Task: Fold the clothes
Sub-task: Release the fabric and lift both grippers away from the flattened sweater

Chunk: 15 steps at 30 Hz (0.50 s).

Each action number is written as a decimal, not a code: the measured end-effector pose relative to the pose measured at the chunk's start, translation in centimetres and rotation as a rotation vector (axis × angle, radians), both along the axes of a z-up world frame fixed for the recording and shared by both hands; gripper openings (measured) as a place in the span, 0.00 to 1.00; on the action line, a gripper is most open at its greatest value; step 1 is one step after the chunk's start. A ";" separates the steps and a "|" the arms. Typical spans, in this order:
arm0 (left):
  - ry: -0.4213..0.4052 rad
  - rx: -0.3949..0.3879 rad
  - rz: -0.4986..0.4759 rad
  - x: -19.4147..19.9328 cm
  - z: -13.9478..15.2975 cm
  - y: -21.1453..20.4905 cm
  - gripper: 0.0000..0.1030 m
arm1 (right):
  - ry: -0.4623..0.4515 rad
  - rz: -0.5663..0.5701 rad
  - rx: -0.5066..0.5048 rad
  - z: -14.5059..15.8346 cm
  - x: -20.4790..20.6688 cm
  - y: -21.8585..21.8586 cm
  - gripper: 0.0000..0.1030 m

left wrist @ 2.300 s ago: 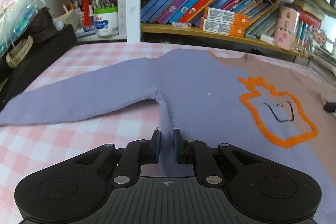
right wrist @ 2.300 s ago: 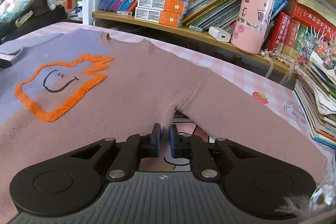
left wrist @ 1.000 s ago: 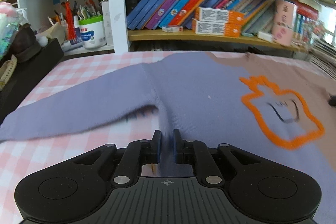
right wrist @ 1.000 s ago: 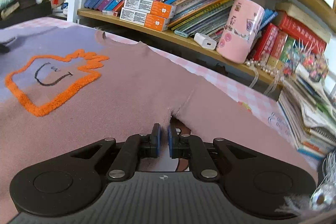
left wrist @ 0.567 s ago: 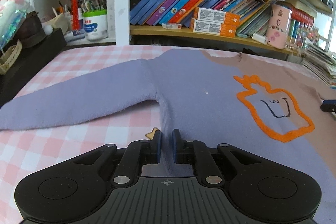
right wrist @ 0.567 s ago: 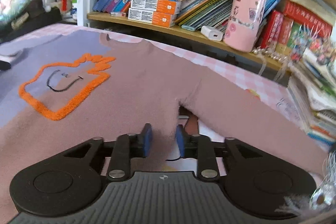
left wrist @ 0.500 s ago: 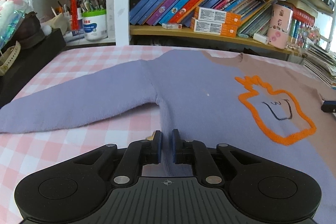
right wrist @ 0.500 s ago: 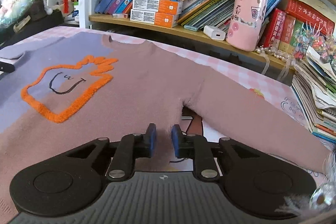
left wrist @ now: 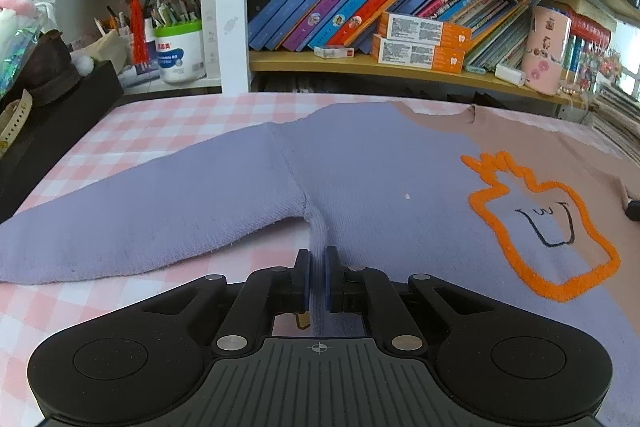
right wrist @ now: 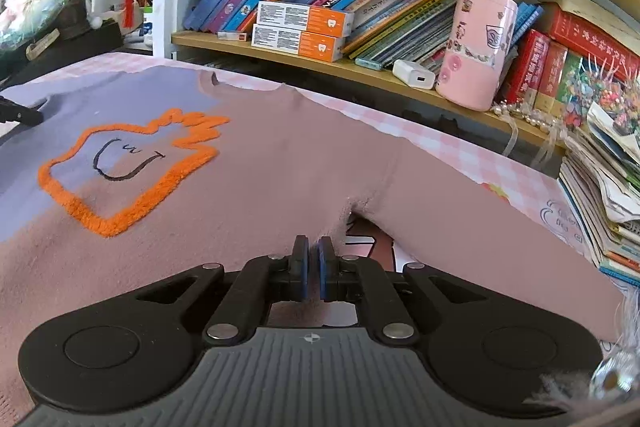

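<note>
With the sweater (left wrist: 380, 163) lying flat on the checked cloth (left wrist: 152, 123), the left gripper (left wrist: 316, 277) and right gripper (right wrist: 313, 269) each pinch its side seam under an armpit, so both should lift evenly together.

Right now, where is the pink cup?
In the right wrist view the pink cup stands upright on the wooden shelf, at right, between a white charger and red books.
</note>
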<state>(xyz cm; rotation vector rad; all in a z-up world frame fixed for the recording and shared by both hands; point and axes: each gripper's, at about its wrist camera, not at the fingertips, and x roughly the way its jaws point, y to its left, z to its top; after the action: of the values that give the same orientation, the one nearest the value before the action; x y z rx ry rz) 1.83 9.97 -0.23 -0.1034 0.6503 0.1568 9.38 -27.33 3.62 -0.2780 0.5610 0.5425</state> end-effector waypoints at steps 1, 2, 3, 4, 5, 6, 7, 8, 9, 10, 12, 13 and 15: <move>-0.008 -0.017 0.006 -0.2 0.0 0.1 0.06 | 0.003 -0.003 0.004 0.0 0.0 -0.1 0.05; -0.013 -0.040 0.009 -0.5 0.0 0.3 0.07 | 0.007 -0.005 0.010 0.1 0.0 -0.3 0.05; -0.013 -0.058 0.009 -1.0 0.0 0.4 0.11 | 0.013 -0.006 0.021 0.1 0.0 -0.5 0.06; -0.013 -0.072 0.007 -1.5 0.1 0.4 0.13 | 0.019 -0.008 0.032 0.1 0.1 -0.7 0.06; -0.012 -0.073 0.002 -2.1 0.1 0.3 0.14 | 0.025 -0.010 0.042 0.1 0.1 -0.9 0.06; -0.009 -0.074 -0.002 -2.7 0.1 0.2 0.15 | 0.029 -0.013 0.048 0.1 0.0 -1.0 0.06; -0.005 -0.073 -0.007 -3.4 0.2 0.1 0.20 | 0.031 -0.018 0.053 0.2 -0.1 -1.1 0.09; -0.002 -0.076 -0.013 -4.1 0.3 0.0 0.24 | 0.033 -0.028 0.053 0.2 -0.4 -1.2 0.18; 0.000 -0.082 -0.023 -4.9 0.4 -0.2 0.35 | 0.029 -0.041 0.050 0.2 -1.0 -1.3 0.30; 0.004 -0.086 -0.034 -5.7 0.5 -0.4 0.47 | 0.022 -0.054 0.046 0.2 -1.7 -1.4 0.34; 0.011 -0.088 -0.061 -7.3 0.6 -0.9 0.56 | 0.028 -0.057 0.062 0.3 -3.7 -2.0 0.37; 0.012 -0.085 -0.075 -8.2 0.6 -1.3 0.56 | 0.038 -0.052 0.079 0.3 -4.9 -2.4 0.37; 0.004 -0.083 -0.085 -9.7 0.5 -1.9 0.55 | 0.048 -0.038 0.089 0.4 -7.1 -3.0 0.37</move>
<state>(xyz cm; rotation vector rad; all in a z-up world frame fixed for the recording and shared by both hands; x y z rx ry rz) -7.89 8.08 0.30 -0.1549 0.6641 0.0482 2.28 -30.30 3.99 -0.1701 0.5859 0.5366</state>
